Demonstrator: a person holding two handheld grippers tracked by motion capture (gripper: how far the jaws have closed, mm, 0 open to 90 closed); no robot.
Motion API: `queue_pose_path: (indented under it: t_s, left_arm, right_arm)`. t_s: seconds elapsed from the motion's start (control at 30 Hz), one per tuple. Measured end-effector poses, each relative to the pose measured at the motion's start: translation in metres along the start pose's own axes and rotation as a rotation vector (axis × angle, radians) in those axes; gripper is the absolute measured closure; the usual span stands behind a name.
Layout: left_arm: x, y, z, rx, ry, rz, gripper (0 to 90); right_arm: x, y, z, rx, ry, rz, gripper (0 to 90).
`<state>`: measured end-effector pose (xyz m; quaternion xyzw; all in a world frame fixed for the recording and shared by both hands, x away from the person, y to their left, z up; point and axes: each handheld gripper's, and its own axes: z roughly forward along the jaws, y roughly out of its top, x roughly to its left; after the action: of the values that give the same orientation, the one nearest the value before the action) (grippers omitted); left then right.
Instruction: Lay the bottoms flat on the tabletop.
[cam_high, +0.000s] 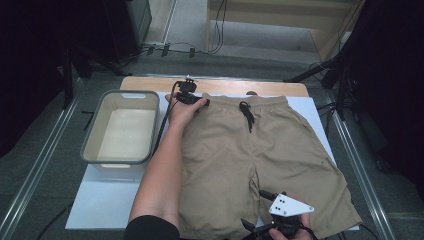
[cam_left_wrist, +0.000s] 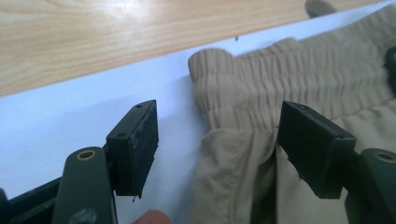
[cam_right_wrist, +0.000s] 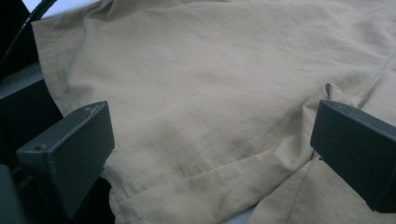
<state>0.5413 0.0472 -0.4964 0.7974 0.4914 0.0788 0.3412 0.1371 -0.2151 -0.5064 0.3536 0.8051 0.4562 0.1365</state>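
Observation:
Tan shorts lie flat on a white sheet, waistband at the far side, with a black drawstring at the middle. My left gripper is at the waistband's left corner. In the left gripper view the elastic waistband lies between the jaws of the left gripper, which stand apart without pressing on it. My right gripper, topped by a grey plate, is at the near hem of the right leg. In the right gripper view the right gripper stands wide open over the hem.
An empty grey tub stands left of the shorts on the sheet. A wooden table edge runs behind the sheet. Metal rails flank the table, and cables lie on the floor beyond it.

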Motion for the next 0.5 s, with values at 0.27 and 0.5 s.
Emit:
queue_pose_path:
  t_s: [0.27, 0.5]
  left_arm:
    - [-0.008, -0.003, 0.001, -0.003, 0.009, 0.042, 34.1]
    - [-0.011, -0.003, -0.001, 0.042, -0.025, -0.003, 78.1]
  right_arm:
    - [0.000, 0.001, 0.005, 0.008, 0.009, -0.001, 0.0]
    - [0.002, 0.001, 0.009, 0.018, 0.017, 0.002, 0.0]
